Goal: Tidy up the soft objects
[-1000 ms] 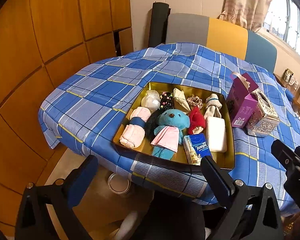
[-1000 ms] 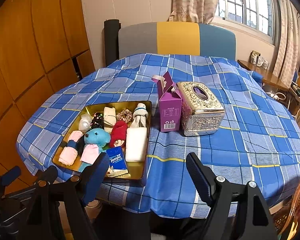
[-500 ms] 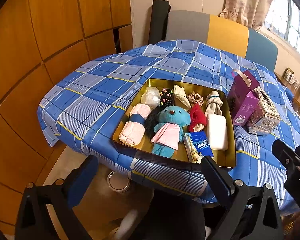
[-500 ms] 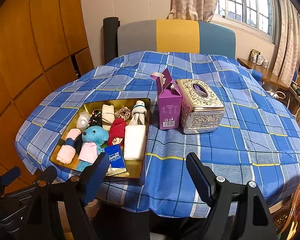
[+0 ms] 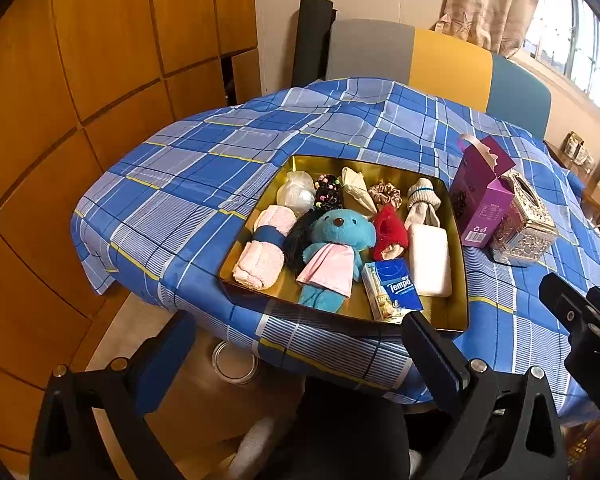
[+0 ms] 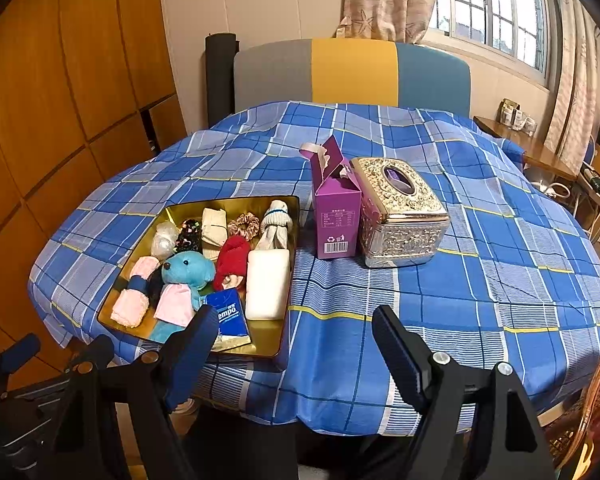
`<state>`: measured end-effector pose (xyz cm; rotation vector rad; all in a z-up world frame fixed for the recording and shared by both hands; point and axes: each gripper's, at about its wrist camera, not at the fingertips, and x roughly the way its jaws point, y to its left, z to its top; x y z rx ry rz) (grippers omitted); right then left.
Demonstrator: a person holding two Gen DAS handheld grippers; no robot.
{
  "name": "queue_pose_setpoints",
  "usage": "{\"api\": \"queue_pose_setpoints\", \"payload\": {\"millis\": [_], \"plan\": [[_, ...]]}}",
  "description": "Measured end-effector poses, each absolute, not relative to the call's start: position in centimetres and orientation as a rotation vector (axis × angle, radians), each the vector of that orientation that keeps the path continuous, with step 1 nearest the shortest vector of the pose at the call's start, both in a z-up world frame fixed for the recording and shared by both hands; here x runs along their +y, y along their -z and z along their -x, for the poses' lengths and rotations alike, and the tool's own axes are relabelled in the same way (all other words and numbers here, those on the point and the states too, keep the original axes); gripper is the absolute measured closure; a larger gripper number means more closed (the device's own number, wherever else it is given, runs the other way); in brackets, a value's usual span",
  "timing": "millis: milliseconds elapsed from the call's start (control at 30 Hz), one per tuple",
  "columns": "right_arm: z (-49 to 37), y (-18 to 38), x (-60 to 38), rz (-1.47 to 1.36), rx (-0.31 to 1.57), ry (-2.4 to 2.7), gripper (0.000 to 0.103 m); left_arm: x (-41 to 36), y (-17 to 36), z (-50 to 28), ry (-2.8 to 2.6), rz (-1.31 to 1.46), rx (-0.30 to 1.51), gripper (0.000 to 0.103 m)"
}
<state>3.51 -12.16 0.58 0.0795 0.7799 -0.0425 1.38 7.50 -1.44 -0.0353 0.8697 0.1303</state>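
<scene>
Both grippers, left gripper and right gripper, still spread and empty, golden tray of soft things unchanged on tabletop.

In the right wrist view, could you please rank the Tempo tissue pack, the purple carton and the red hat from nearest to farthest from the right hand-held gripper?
From the right hand-held gripper:
1. Tempo tissue pack, at the tray's near edge, by the left finger.
2. Red hat, mid-tray, further back.
3. Purple carton, standing on the cloth beyond the tray.
</scene>
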Motion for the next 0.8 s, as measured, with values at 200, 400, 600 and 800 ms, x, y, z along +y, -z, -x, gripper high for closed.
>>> {"api": "queue_pose_setpoints", "payload": {"millis": [200, 400, 600, 800], "plan": [[-3.61, -0.48, -12.22, -0.080, 0.785, 0.043, 0.022, 7.51, 1.51, -1.41, -0.127, 0.033, 0.873, 0.000], [-3.66, -0.42, -12.26, -0.080, 0.787, 0.046, 0.022, 7.36, 1.58, -1.38, -0.123, 0.032, 0.876, 0.000], [-3.70, -0.43, -12.28, -0.079, 0.787, 0.045, 0.022, 7.37, 1.56, -1.38, -0.122, 0.035, 0.874, 0.000], [-3.73, -0.37, -12.17, -0.078, 0.792, 0.046, 0.022, 7.39, 1.60, -1.38, -0.121, 0.034, 0.876, 0.000]]}}
